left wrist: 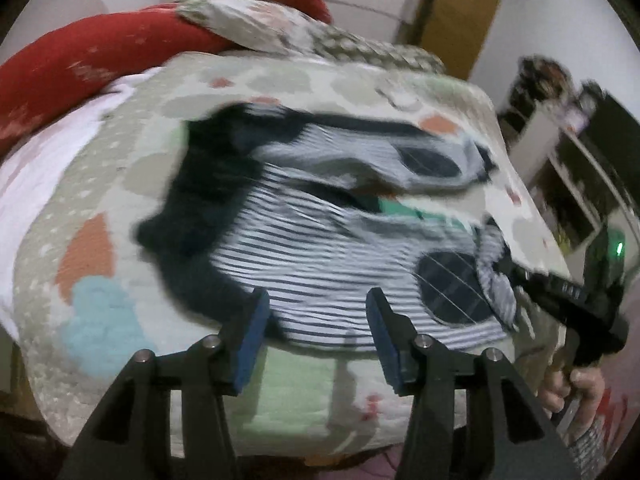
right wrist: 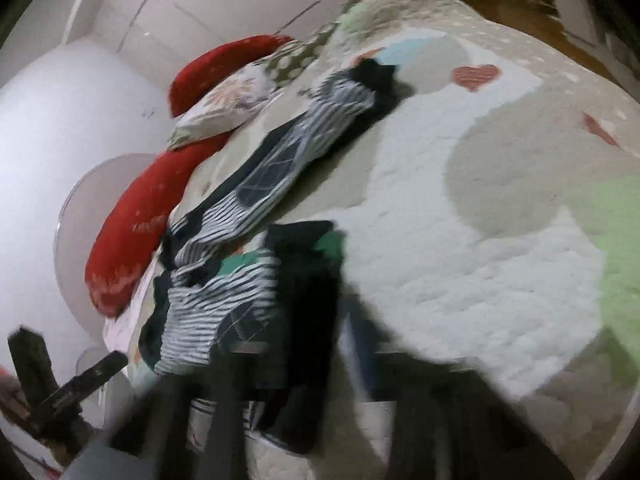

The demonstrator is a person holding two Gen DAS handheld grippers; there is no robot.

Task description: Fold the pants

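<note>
- Bedroom light falls on a bed with a patchwork quilt [left wrist: 100, 184], which serves as the folding surface; two red pillows [left wrist: 72, 64] and a patterned pillow [left wrist: 256, 24] sit at its far end, clear of the work.
- Striped pants [left wrist: 320, 248] with dark patches lie rumpled across the middle of the quilt, legs splayed and bunched, so they probably need spreading flat before any fold.
- Right gripper [left wrist: 516, 272] reaches in from the side and, as the left wrist view shows it, pinches a striped edge of the pants, apparently to pull that edge out or over. Its own camera is too blurred to confirm the bite.
- Left gripper [left wrist: 316, 340] hangs just above the near edge of the pants, fingers spread wide with nothing between the blue pads [left wrist: 252, 340], likely poised to take the near hem.
- A hand [left wrist: 572, 392] holds the right tool's handle low at the bedside, wrist angled toward the cloth.
</note>
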